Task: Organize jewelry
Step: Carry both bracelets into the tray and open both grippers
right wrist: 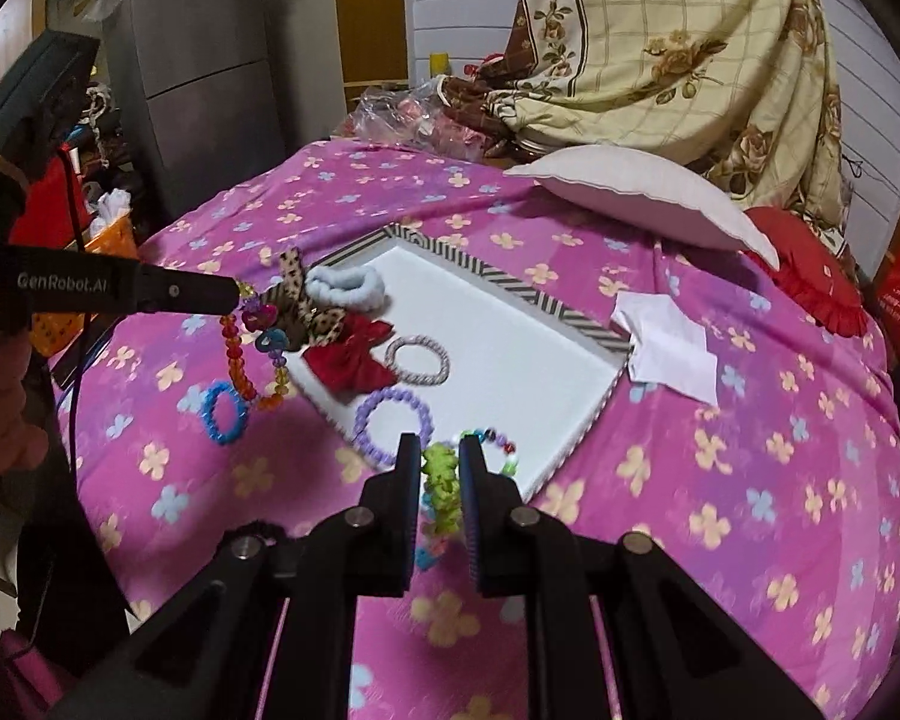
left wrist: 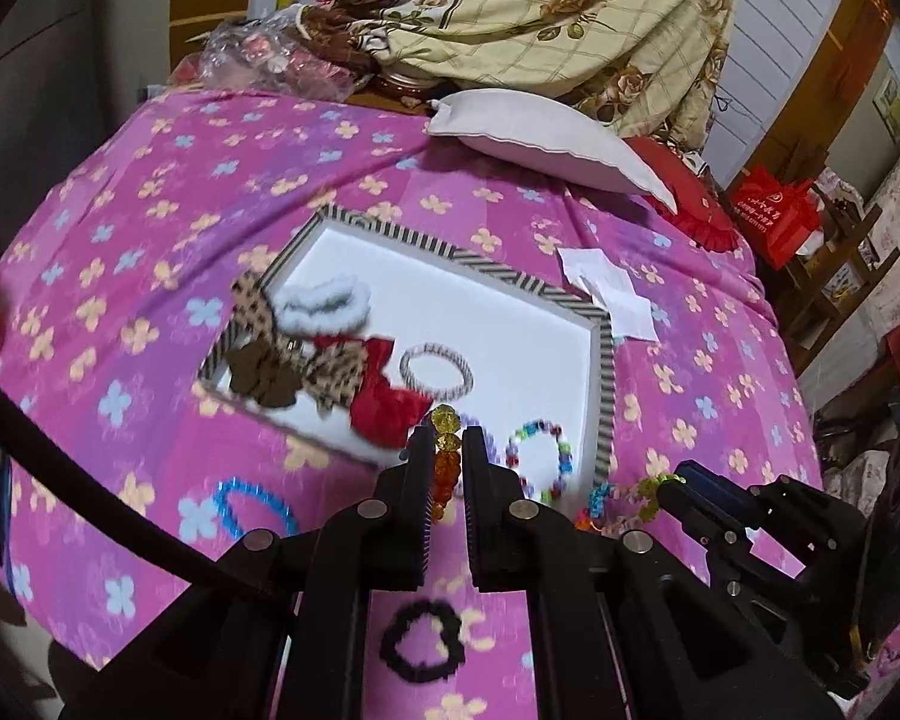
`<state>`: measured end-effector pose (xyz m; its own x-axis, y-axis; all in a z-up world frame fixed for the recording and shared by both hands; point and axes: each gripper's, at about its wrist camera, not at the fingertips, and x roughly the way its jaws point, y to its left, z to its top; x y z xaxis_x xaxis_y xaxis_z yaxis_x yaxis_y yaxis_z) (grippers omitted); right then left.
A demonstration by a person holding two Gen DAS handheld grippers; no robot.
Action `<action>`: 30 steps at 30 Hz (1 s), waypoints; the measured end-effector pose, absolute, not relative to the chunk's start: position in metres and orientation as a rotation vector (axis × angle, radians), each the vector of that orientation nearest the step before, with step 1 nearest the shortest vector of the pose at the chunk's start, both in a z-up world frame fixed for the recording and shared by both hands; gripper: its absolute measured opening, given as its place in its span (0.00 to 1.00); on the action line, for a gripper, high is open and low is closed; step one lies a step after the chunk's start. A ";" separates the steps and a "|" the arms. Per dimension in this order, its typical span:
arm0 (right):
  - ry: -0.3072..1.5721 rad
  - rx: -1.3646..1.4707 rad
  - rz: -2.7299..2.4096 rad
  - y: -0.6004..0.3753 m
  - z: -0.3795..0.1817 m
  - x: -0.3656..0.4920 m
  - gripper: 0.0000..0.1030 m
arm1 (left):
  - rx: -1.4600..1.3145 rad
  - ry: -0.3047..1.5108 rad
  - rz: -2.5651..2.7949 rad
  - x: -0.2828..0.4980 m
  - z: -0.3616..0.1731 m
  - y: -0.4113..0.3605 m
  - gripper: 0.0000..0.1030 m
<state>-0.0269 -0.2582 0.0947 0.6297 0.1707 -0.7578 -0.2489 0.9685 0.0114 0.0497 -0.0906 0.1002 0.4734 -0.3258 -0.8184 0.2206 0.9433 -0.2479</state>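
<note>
**Both jaws carry beads toward the tray**

Nearest the lens, the left gripper (left wrist: pixel 448 468) has its jaws clamped on an amber bead bracelet (left wrist: pixel 446 462), which hangs in a loop just off the tray's near-left edge. The right gripper (right wrist: pixel 440 480) has its jaws pressed together on a green beaded bracelet (right wrist: pixel 441 477) at the tray's near corner.

The striped-rim tray (right wrist: pixel 510 276) lies on the pink flowered bedspread (right wrist: pixel 750 480). Inside it, toward its left end, sit a white fluffy scrunchie (right wrist: pixel 345 287), leopard-print bows (right wrist: pixel 306 306) and a red bow (right wrist: pixel 354 357); a grey-white hair ring (right wrist: pixel 418 360) lies mid-tray and a lilac bead ring (right wrist: pixel 393 423) near its front edge. Beyond the tray lies a white pillow (right wrist: pixel 642 192), and a white paper (right wrist: pixel 672 348) touches the tray's right corner.

Off the tray's front-left, a blue bead ring (right wrist: pixel 225 411) and a black scrunchie (left wrist: pixel 423 642) are not yet collected.

Beaded loops are likely light, limp and slippery; pinching across the strand seems best. The crowded bows may snag a dangling loop.
</note>
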 end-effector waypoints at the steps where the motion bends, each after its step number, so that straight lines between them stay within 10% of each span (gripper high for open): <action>1: 0.861 -0.099 0.238 -0.259 0.094 -0.022 0.12 | -0.111 1.029 -0.335 0.056 0.099 -0.094 0.29; 30: 0.981 -0.083 0.048 -0.328 -0.005 0.140 0.13 | -0.128 1.247 -0.227 0.220 -0.025 -0.142 0.29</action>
